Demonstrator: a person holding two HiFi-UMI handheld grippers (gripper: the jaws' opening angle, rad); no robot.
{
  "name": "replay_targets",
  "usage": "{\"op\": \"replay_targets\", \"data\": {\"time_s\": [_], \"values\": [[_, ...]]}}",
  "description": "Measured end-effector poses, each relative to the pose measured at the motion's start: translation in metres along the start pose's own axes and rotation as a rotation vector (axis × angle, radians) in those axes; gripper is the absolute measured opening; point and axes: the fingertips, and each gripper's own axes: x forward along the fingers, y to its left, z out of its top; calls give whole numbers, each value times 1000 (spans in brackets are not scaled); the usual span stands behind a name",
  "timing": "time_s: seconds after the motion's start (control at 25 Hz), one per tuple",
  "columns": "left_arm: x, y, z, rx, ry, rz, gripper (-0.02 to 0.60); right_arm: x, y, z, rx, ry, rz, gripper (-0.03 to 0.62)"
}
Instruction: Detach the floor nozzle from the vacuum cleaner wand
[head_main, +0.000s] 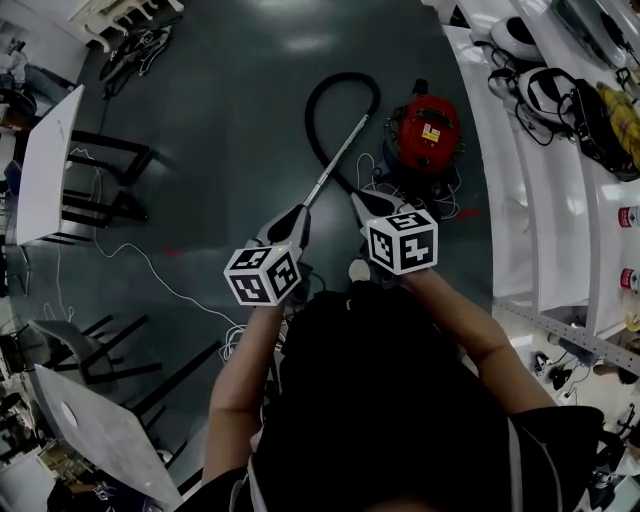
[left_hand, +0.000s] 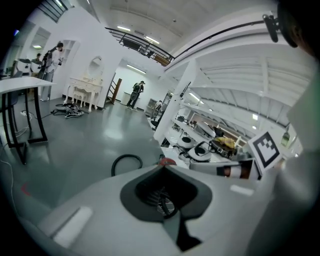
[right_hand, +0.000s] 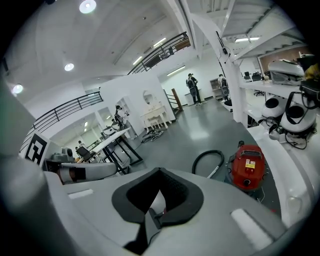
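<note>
**Evidently nothing gripped yet: wand ahead, nozzle out of sight**

Both sets of jaws stand together, grey tips meeting. The dark-lined hollow of the left gripper (left_hand: 165, 172) shows only loose cables (left_hand: 162, 200) lying beyond. That of the right gripper (right_hand: 159, 175) shows a pale shape (right_hand: 157, 199) I cannot identify. The two are held side by side, near the person.

Just beyond the left one, the slim silver metal vacuum wand (head_main: 335, 160) runs away to the far right across the glossy dark grey surface (head_main: 230, 120). It meets the black looped hose (head_main: 345, 77), which leads toward the red drum-shaped vacuum canister (head_main: 428, 130) at far right.

The floor nozzle itself does not show; I judge it sits at the wand's near end, hidden behind the grippers. The tube looks stiff, smooth and likely slippery, so clamp it close to the joint. The nozzle is probably light rigid plastic, best taken at its neck, then twisted and pulled straight apart.
</note>
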Motion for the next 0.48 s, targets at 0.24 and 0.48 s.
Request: {"op": "replay_targets", "data": {"time_s": [0.24,0.48], "values": [[15,3,5,-8,15,6,9,13,-7,9,1,10,7,-6],[26,21,11,-14,30,-7,9,29,-9,13,16,16,-20,-6]]}}
